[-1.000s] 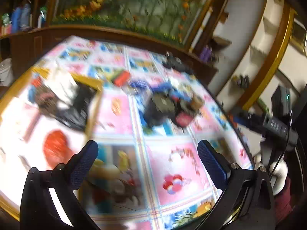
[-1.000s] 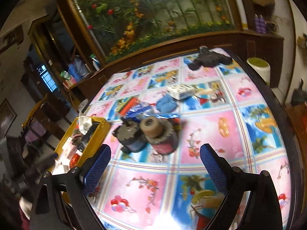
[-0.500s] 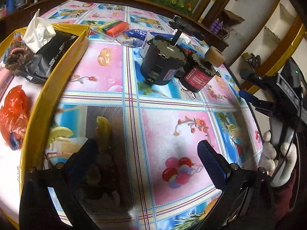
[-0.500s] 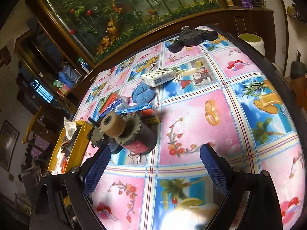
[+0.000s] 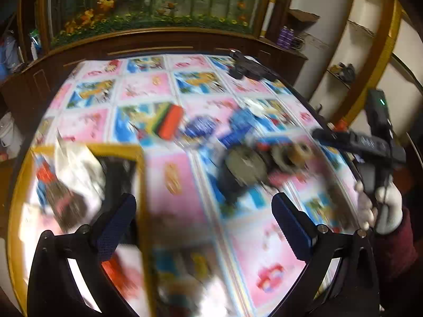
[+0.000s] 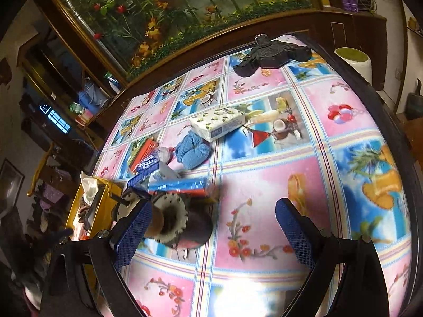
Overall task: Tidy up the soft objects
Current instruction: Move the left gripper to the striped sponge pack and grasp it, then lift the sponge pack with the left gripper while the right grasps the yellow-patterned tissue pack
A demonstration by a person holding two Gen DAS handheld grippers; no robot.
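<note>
A blue fuzzy cloth point(image 6: 193, 151) lies mid-table beside a white tissue pack point(image 6: 217, 124), a blue Vinda tissue pack point(image 6: 145, 164) and a blue-and-red wrapped pack point(image 6: 176, 186). An orange pack point(image 5: 170, 121) lies further left. A yellow tray point(image 5: 141, 185) at the left holds a white tissue, a dark pouch and red items; it also shows in the right wrist view point(image 6: 101, 211). My left gripper point(image 5: 203, 227) is open and empty above the table beside the tray. My right gripper point(image 6: 214, 233) is open and empty above the table, its left finger next to the motor parts.
Two dark cylindrical motor parts point(image 6: 171, 219) stand on the patterned tablecloth point(image 6: 304, 163); they look blurred in the left wrist view point(image 5: 243, 169). A black gadget point(image 6: 269, 52) lies at the far edge. A wooden cabinet and a floral panel stand behind. A white stool point(image 6: 354, 59) stands at the right.
The left wrist view has swung up and back and is now blurred, showing more of the table and tray. My right gripper has moved forward over the motor parts.
</note>
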